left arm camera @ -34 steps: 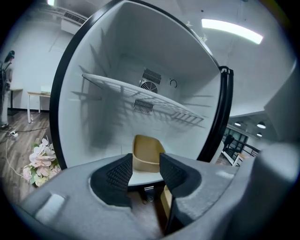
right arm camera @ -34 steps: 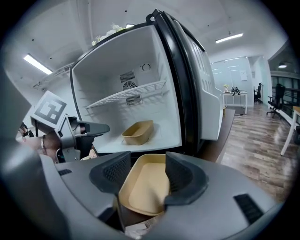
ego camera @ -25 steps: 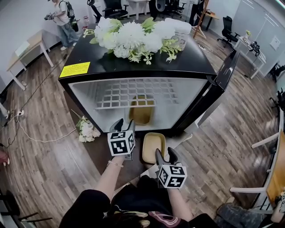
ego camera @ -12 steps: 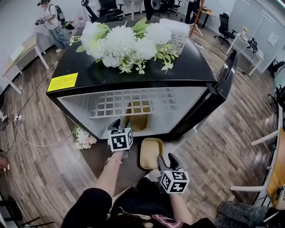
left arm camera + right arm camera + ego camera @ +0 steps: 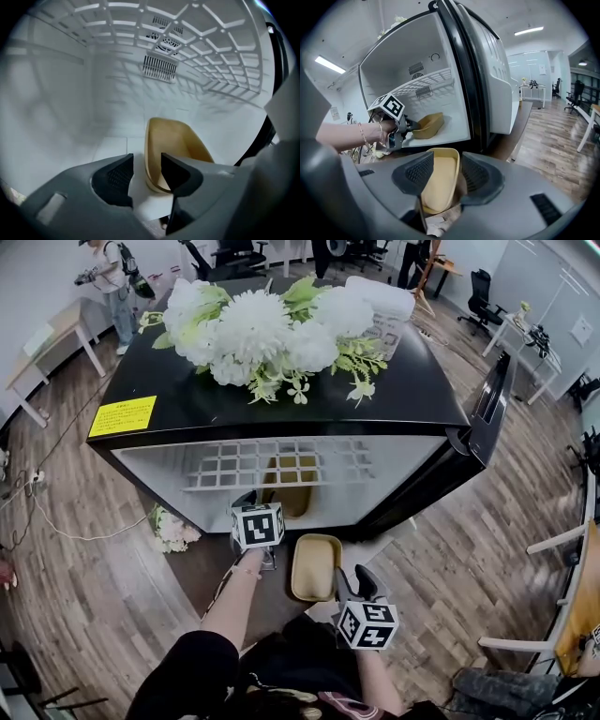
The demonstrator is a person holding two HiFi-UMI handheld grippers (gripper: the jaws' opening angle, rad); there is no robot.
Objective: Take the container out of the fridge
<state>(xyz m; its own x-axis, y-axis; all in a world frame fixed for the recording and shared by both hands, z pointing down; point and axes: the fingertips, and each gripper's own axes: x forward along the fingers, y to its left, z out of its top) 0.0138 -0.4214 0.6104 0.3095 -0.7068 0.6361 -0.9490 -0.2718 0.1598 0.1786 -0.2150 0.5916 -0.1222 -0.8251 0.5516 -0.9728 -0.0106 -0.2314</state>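
While left gripper [image 5: 146, 169] jaws gape short of container [image 5: 176, 140] rim, 12 o'clock, fridge floor [image 5: 84, 150] open at 9; right gripper [image 5: 446, 171] jaws apart, just been closing, around second container [image 5: 438, 183] (yellow sticker [image 5: 122, 415] unreadable).

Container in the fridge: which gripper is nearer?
Left. The left gripper is at the rim of the container inside the fridge; the right gripper, jaws just closing around a second container, is outside.
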